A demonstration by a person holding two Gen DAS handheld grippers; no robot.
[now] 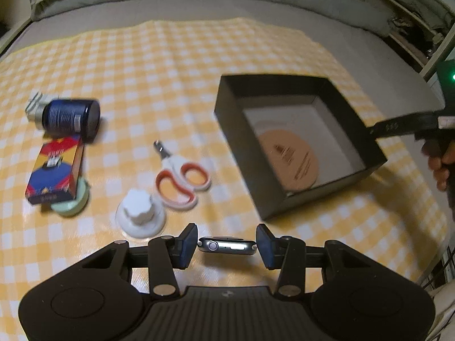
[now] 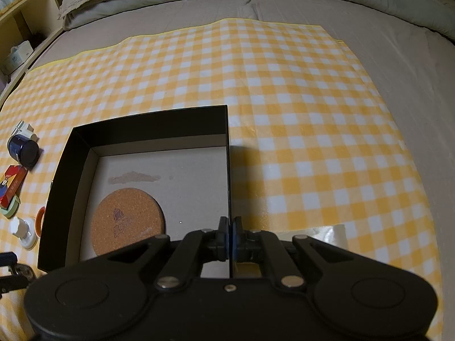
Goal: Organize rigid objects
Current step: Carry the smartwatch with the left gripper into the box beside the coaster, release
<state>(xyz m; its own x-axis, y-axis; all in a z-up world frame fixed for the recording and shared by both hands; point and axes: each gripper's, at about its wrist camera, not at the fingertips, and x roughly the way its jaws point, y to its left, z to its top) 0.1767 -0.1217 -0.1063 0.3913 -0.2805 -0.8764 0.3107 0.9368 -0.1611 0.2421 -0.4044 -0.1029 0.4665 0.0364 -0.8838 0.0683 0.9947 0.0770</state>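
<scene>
bed (image 2: 369, 14) under checked cloth (image 2: 284, 99) | box (image 1: 227, 105) holds a coaster (image 2: 128, 217), right claw (image 2: 229, 237) pinched tight on its wall | left claw (image 1: 226, 245) clamps the watch (image 1: 226, 246) clear of the cloth | step: carry watch | next: swing over box, release inside

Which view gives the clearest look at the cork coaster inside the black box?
The right wrist view: the cork coaster lies flat on the floor of the black box, nearly whole and sharp, with only its near edge behind the right gripper. In the left wrist view the coaster is blurred and foreshortened, its near edge cut by the box wall.
</scene>
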